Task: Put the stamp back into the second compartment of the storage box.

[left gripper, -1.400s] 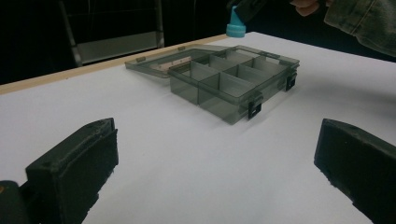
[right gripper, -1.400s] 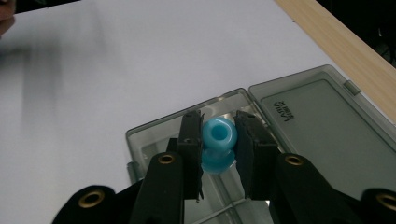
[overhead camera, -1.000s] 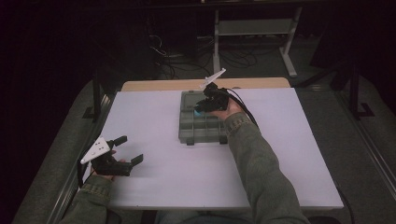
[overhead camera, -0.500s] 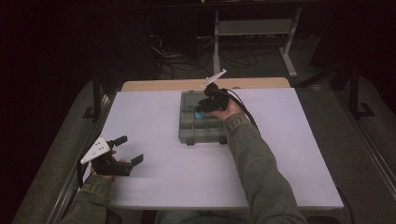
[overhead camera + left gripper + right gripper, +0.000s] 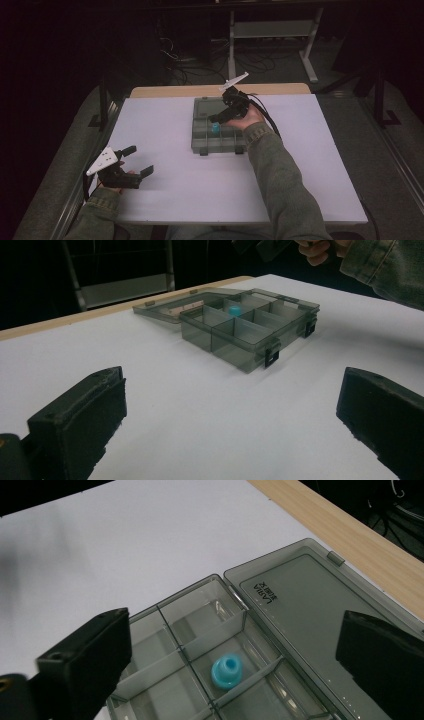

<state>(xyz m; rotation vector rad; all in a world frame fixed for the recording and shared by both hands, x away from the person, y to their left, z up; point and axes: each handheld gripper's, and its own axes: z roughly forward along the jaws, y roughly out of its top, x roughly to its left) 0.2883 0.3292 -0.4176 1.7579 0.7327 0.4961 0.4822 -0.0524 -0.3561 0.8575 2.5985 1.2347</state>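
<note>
We look down on a dim lab or test room: a bare white surface (image 5: 165,200) on a wooden bench, loose cables (image 5: 200,65) tangled on the dark floor behind, beside a metal equipment stand (image 5: 272,30).

The organizer box (image 5: 280,610) is smoky grey and see-through; the ring (image 5: 227,670) inside it is turquoise. The tabletop (image 5: 165,125) is white with a light wooden edge at 12 o'clock.

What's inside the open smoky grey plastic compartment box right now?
In the smoky grey plastic compartment box, one small blue ring-shaped piece sits in a middle compartment. The other compartments in sight look empty. The nearest ones are partly hidden behind the right gripper, whose jaws stand open above.
</note>
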